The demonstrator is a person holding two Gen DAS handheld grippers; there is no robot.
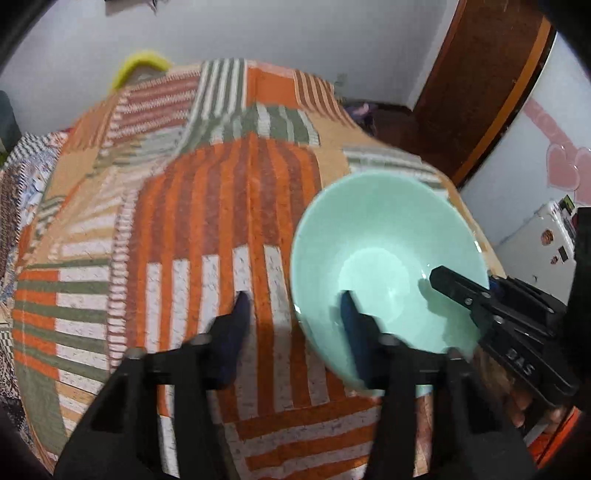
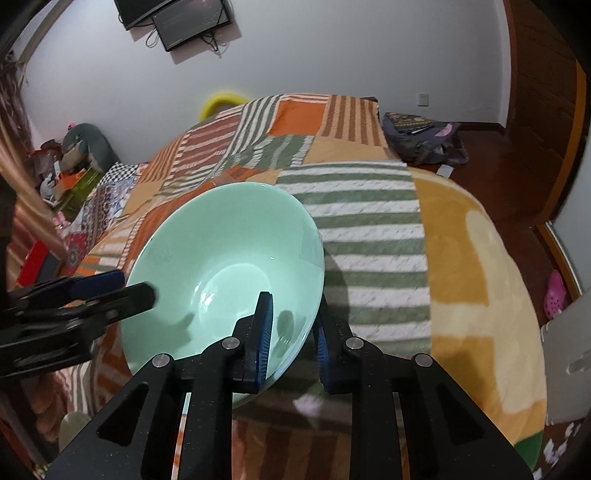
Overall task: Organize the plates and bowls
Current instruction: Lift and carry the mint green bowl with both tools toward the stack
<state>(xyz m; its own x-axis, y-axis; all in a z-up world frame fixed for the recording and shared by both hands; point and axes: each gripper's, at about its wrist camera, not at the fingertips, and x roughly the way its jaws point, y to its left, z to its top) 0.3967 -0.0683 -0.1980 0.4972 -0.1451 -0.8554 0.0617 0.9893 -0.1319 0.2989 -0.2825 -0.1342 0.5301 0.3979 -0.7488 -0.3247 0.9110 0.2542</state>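
A mint-green bowl (image 1: 384, 258) is held tilted above a patchwork bedspread (image 1: 221, 192). In the right wrist view the bowl (image 2: 221, 266) has its near rim between my right gripper's (image 2: 293, 332) blue pads, one inside and one outside: it is shut on the rim. In the left wrist view my left gripper (image 1: 295, 310) is open, with its right finger (image 1: 351, 317) over the bowl's rim and its left finger (image 1: 240, 314) over the cover. The right gripper shows there at the right (image 1: 458, 291). The left gripper shows in the right wrist view (image 2: 129, 288) at the bowl's left rim.
The striped orange, green and white bedspread (image 2: 369, 236) covers a bed. A yellow object (image 2: 221, 101) lies at the far end. A dark backpack (image 2: 421, 140) sits on the wooden floor right of the bed. A monitor (image 2: 184, 18) hangs on the wall. Clutter (image 2: 70, 166) lies left.
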